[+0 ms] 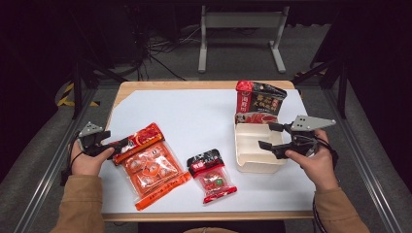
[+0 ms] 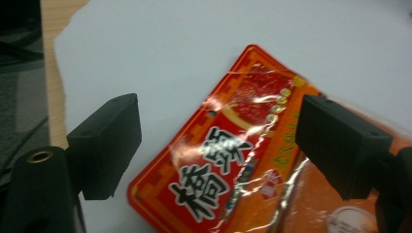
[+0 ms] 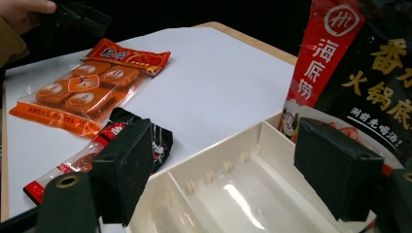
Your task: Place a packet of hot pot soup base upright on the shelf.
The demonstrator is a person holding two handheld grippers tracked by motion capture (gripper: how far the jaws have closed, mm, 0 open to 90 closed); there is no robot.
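Note:
A large orange snack packet (image 1: 150,167) with a red header lies flat at the table's left. My left gripper (image 1: 121,144) is open at that header; in the left gripper view the red header (image 2: 228,160) lies between the wide-apart jaws of the left gripper (image 2: 218,141). A small red-and-black packet (image 1: 211,175) lies near the front centre. My right gripper (image 1: 266,136) is open above the near-left part of an empty, divided white tray (image 1: 252,162). In the right gripper view that gripper (image 3: 223,165) has the tray (image 3: 233,194) below it and holds nothing. A red-and-black pouch (image 1: 257,99) stands upright at the tray's far end.
A white sheet (image 1: 194,116) covers the wooden table (image 1: 145,85). In the right gripper view the pouch (image 3: 350,73) rises at the right, the orange packet (image 3: 92,87) and small packet (image 3: 160,138) lie to the left. Metal rails flank the table; a grey frame (image 1: 240,22) stands on the floor beyond.

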